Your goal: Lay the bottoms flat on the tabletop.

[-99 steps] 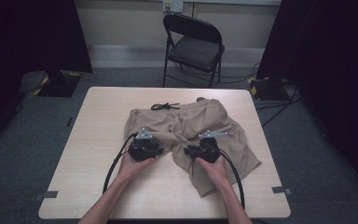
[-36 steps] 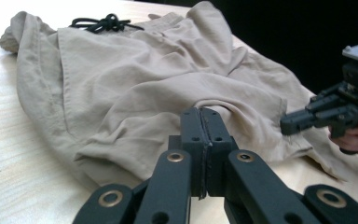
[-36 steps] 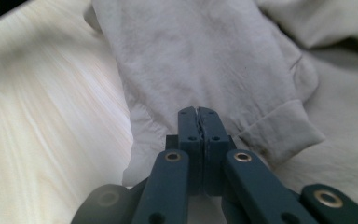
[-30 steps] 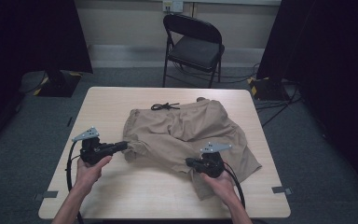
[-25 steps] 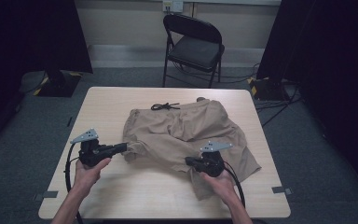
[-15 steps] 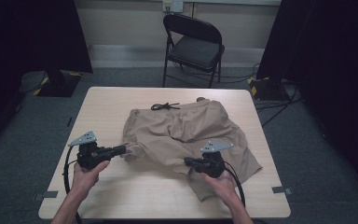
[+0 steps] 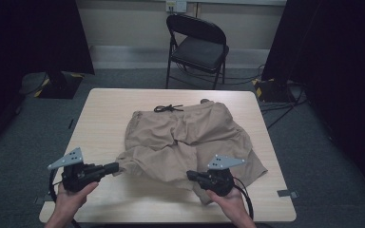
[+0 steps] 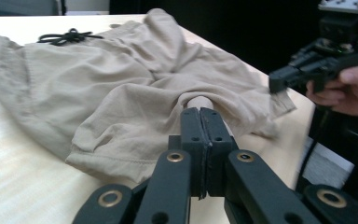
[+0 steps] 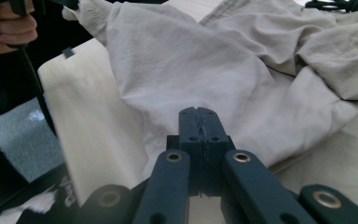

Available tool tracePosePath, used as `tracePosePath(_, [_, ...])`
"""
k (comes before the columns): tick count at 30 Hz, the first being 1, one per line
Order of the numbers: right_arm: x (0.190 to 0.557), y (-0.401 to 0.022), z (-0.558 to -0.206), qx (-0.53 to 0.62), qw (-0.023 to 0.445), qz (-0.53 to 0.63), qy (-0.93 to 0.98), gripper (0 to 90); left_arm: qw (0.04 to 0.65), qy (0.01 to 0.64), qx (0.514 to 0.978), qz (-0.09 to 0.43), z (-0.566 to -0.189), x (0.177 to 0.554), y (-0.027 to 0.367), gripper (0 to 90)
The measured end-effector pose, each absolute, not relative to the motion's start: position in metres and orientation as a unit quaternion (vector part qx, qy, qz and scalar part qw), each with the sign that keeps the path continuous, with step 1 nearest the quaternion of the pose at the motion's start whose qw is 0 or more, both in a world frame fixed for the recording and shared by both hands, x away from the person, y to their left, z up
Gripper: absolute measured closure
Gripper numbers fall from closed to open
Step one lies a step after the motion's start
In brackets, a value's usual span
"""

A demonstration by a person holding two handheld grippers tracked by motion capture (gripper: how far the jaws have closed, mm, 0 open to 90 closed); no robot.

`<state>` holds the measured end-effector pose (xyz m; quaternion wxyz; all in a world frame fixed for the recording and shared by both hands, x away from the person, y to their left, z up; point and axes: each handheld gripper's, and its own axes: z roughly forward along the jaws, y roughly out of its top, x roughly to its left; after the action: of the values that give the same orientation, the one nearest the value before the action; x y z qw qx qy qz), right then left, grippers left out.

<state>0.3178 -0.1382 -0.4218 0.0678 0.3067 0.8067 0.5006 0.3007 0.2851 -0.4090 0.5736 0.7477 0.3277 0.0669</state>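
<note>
Pulled a little farther toward the near left corner since a second ago: left leg hem of the khaki shorts (image 7: 190,142), drawn out by the left tongs (image 7: 115,166). Spread rumpled across the middle of the surface (image 7: 109,114), waistband and black drawstring (image 7: 167,109) at the far side. Left tongs pressed together, clamped on that hem. Right tongs (image 7: 190,175) likewise shut on the cloth at the near right leg. Beyond the surface, a folding chair (image 7: 197,47).
</note>
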Motion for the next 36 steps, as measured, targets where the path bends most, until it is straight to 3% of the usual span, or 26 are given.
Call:
tracePosePath(10, [0.278,-0.148,-0.418,0.287,0.061,0.484,0.825,89.5,0.566,0.297,0.768,0.029,-0.409,0.252,0.279,88.6])
tracePosePath(14, [0.272,-0.153,-0.422,0.283,0.048,0.486,0.826,78.3,0.578,0.289,0.763,0.019,-0.408,0.251,0.280,84.5])
tracePosePath(18, [0.284,-0.153,-0.427,0.292,0.044,0.494,0.818,69.3,0.571,0.317,0.757,0.016,-0.421,0.281,0.282,84.1])
tracePosePath(28, [0.349,-0.138,-0.466,0.343,0.056,0.451,0.822,65.6,0.523,0.403,0.751,-0.001,-0.472,0.363,0.262,73.1])
tracePosePath(36, [0.359,-0.119,-0.491,0.353,0.055,0.406,0.841,64.1,0.440,0.421,0.793,0.004,-0.496,0.379,0.251,69.6])
